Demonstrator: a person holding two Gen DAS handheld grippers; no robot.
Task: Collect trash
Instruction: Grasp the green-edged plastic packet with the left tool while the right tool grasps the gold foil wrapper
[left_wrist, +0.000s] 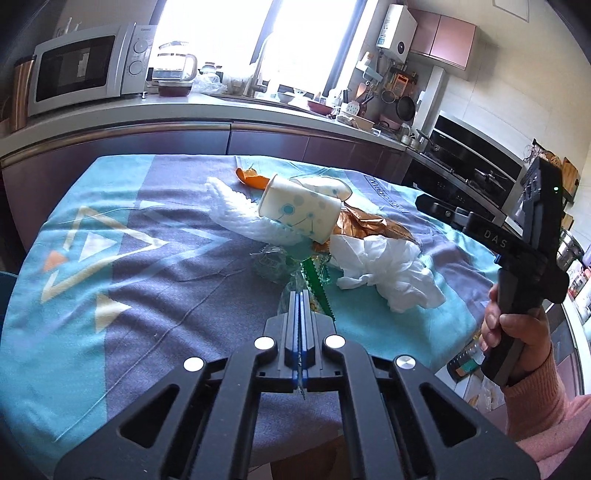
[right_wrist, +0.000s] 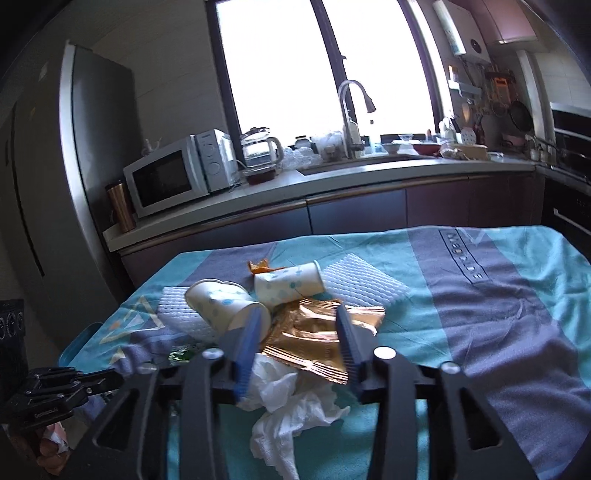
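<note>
Green-edged wrapper pinched in left claw, contents perhaps sweets, blurred.

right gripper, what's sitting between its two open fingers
In the right wrist view, the right gripper frames the gold foil wrapper between its open fingers, with the crumpled white tissue just below it.

Your left gripper is matte black, with triangular cut-outs in its arms, four round silver screw heads and blue-edged fingers. Your right gripper matches it, with blue ribbed pads. Its black handle bears white letters "DAS" and a green light. Your right hand shows bare skin and a pink knitted sleeve.
</note>
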